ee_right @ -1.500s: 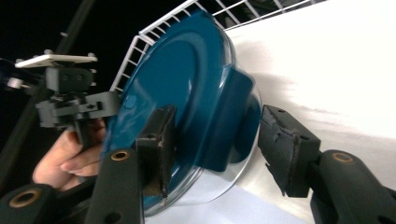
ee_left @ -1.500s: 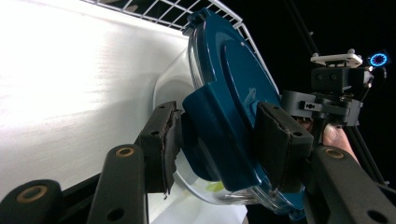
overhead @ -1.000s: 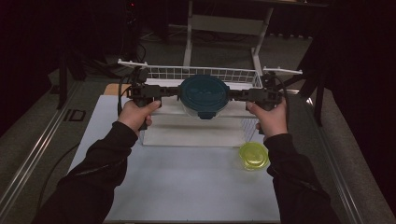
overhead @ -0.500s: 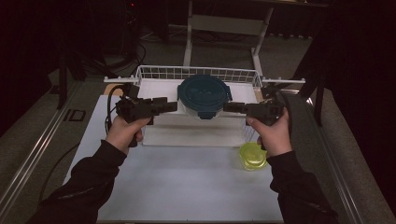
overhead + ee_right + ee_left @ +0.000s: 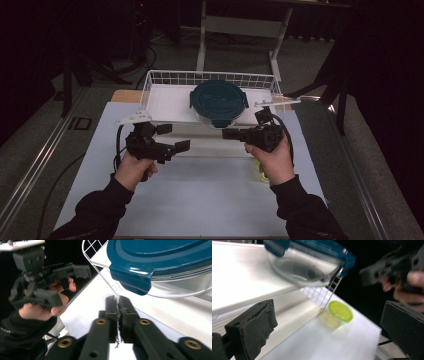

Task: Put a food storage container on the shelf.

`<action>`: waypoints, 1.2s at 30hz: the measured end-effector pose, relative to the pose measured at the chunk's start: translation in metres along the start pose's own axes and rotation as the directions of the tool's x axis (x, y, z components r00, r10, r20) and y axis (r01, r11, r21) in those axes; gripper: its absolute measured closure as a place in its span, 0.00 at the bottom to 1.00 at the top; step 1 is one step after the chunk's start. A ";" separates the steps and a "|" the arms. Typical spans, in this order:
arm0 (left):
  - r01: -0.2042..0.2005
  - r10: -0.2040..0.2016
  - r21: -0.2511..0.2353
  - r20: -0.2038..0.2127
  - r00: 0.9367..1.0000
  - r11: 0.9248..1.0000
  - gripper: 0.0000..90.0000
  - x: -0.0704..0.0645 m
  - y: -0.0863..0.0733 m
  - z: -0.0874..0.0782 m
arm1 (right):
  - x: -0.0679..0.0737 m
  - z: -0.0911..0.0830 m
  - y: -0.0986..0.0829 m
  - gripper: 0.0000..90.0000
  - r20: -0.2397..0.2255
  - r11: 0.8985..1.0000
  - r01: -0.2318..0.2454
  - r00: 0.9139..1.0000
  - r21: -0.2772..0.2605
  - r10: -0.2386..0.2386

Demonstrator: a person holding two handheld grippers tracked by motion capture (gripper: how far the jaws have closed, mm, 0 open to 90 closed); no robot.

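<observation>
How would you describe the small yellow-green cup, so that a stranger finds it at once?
Start at the white wire basket holding the big glass container with the dark blue lid. Outside the basket's near right corner, on the white table, stands the small cup. It alone is translucent, with a yellow-green lid.

Bare table [image 5: 200, 200] in front, wire basket [image 5: 150, 87] and lidded bowl [image 5: 218, 102] behind, green cup [image 5: 338, 312] perhaps right

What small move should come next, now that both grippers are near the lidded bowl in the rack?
Probably open the right gripper: its jaws are pressed shut with nothing between them, while the left gripper is wide open. The glass bowl with the blue lid sits free in the white wire rack, and neither gripper touches it, so a two-sided grasp would need both open.
</observation>
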State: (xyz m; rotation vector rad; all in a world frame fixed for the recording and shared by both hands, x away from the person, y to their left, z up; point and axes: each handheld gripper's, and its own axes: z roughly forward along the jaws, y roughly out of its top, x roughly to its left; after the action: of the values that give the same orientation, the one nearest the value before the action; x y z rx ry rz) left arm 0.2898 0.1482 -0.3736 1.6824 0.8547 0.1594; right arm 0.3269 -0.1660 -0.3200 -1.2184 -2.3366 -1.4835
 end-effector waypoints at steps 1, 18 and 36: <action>-0.012 0.012 0.003 -0.015 1.000 1.000 0.00 -0.001 -0.004 0.000 | -0.001 0.001 0.000 0.99 -0.001 1.000 -0.007 1.000 -0.004 0.007; -0.058 0.058 0.001 -0.022 0.998 0.998 0.00 -0.016 -0.058 0.006 | -0.012 0.018 0.015 1.00 0.063 1.000 -0.028 0.998 -0.012 0.029; -0.083 0.083 0.001 -0.006 0.997 0.997 0.00 -0.018 -0.072 0.014 | -0.024 0.027 0.027 0.97 0.078 0.998 -0.047 0.996 -0.030 0.049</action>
State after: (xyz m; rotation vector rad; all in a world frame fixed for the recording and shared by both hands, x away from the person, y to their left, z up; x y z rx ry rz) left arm 0.2518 0.1294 -0.4359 1.7199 0.7901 0.2214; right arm 0.3698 -0.1522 -0.3262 -1.3539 -2.3248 -1.4838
